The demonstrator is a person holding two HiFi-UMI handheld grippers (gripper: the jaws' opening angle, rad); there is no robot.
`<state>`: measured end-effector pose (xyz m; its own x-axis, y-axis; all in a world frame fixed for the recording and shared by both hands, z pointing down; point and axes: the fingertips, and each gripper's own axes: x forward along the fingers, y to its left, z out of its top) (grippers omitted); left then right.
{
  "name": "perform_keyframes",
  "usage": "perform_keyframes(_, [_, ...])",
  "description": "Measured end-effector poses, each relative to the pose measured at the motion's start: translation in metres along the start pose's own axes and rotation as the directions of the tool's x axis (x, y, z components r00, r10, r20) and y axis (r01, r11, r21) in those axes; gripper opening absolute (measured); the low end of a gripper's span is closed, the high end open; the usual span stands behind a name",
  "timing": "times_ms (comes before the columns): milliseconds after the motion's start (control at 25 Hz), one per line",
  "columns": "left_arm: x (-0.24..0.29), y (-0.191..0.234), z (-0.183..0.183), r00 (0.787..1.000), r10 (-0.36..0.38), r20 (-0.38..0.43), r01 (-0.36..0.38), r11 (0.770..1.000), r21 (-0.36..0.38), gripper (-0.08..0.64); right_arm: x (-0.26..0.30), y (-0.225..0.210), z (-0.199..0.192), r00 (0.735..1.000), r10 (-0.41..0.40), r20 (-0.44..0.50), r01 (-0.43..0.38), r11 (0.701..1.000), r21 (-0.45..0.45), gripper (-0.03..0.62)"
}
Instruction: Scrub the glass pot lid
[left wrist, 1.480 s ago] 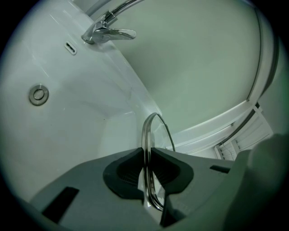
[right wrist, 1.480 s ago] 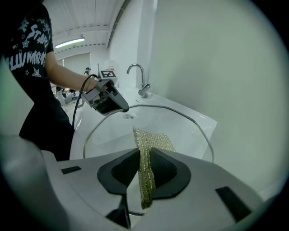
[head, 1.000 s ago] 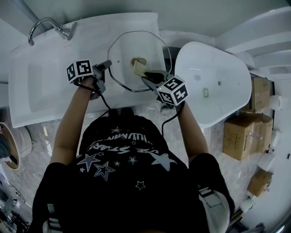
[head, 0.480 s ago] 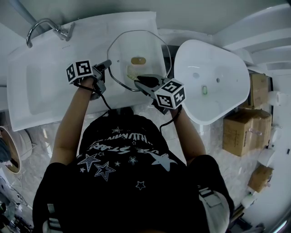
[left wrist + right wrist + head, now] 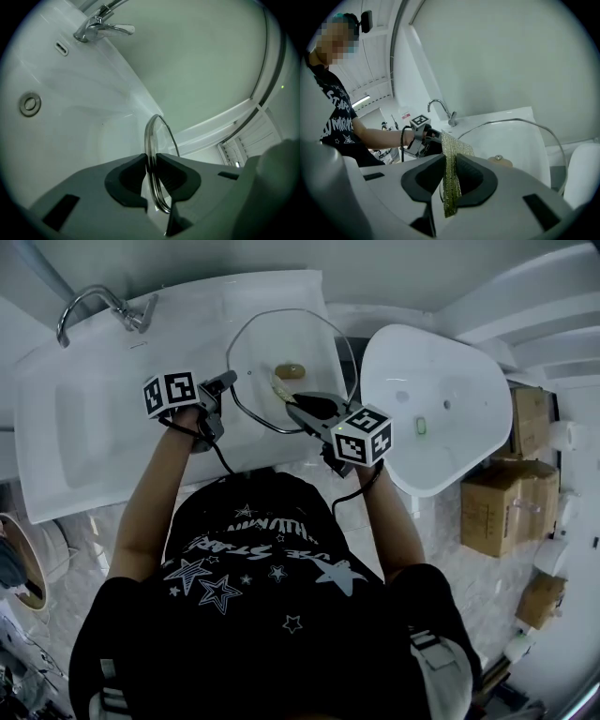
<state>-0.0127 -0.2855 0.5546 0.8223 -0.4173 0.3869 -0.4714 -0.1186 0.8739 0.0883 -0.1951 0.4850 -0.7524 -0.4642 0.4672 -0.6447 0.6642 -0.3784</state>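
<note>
The glass pot lid [image 5: 314, 348] with a tan knob [image 5: 290, 370] is held over the white washbasin counter. My left gripper [image 5: 228, 382] is shut on the lid's metal rim [image 5: 151, 136] at its left edge; in the left gripper view the rim stands edge-on between the pads. My right gripper [image 5: 294, 407] is shut on a yellow-green scrub pad [image 5: 279, 390], which rests against the lid just near of the knob. In the right gripper view the scrub pad [image 5: 451, 168] sticks up between the jaws, with the lid [image 5: 520, 140], its knob [image 5: 500, 161] and the left gripper [image 5: 425, 135] beyond.
A chrome faucet [image 5: 103, 301] stands at the back left over the sink basin [image 5: 94, 418]; its drain [image 5: 30, 104] shows in the left gripper view. A white oval fixture [image 5: 441, 409] sits right of the lid. Cardboard boxes [image 5: 502, 502] are on the floor at right.
My right gripper drew the scrub pad back from beside the knob toward the lid's near edge, then edged up again. The left gripper kept its hold on the rim.
</note>
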Motion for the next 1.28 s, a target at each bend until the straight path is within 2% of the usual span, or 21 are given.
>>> perform_keyframes(320, [0.000, -0.003, 0.000, 0.999, -0.032, -0.042, 0.036, 0.996, 0.087, 0.071, 0.006, -0.008, 0.016, 0.995, -0.074, 0.069, 0.073, 0.997, 0.019, 0.075])
perform_keyframes(520, [0.002, -0.013, -0.001, 0.994, -0.081, -0.067, 0.089, 0.987, 0.133, 0.154, 0.005, -0.014, 0.028, 0.989, -0.104, 0.105, 0.103, 0.995, 0.017, 0.075])
perform_keyframes(680, [-0.001, -0.013, -0.002, 0.994, -0.090, -0.057, 0.098, 0.984, 0.146, 0.167, 0.002, -0.026, 0.033, 0.983, -0.126, 0.132, 0.124, 0.992, 0.025, 0.074])
perform_keyframes(840, [-0.010, -0.014, -0.001, 0.998, -0.060, -0.002, 0.060, 0.982, 0.179, 0.167, -0.006, -0.033, 0.039, 0.976, -0.140, 0.166, 0.138, 0.990, 0.024, 0.074])
perform_keyframes(1000, [-0.031, -0.011, -0.003, 0.999, 0.008, 0.045, -0.019, 0.969, 0.246, 0.167, -0.020, -0.020, 0.041, 0.971, -0.123, 0.206, 0.121, 0.992, 0.019, 0.074])
perform_keyframes(1160, [-0.051, -0.017, -0.008, 0.991, 0.073, 0.110, -0.102, 0.950, 0.294, 0.167, -0.043, -0.011, 0.038, 0.966, -0.120, 0.230, 0.125, 0.992, -0.005, 0.074])
perform_keyframes(1280, [-0.066, -0.033, -0.013, 0.982, 0.082, 0.171, -0.134, 0.939, 0.318, 0.167, -0.060, -0.005, 0.036, 0.960, -0.124, 0.253, 0.132, 0.991, -0.016, 0.074])
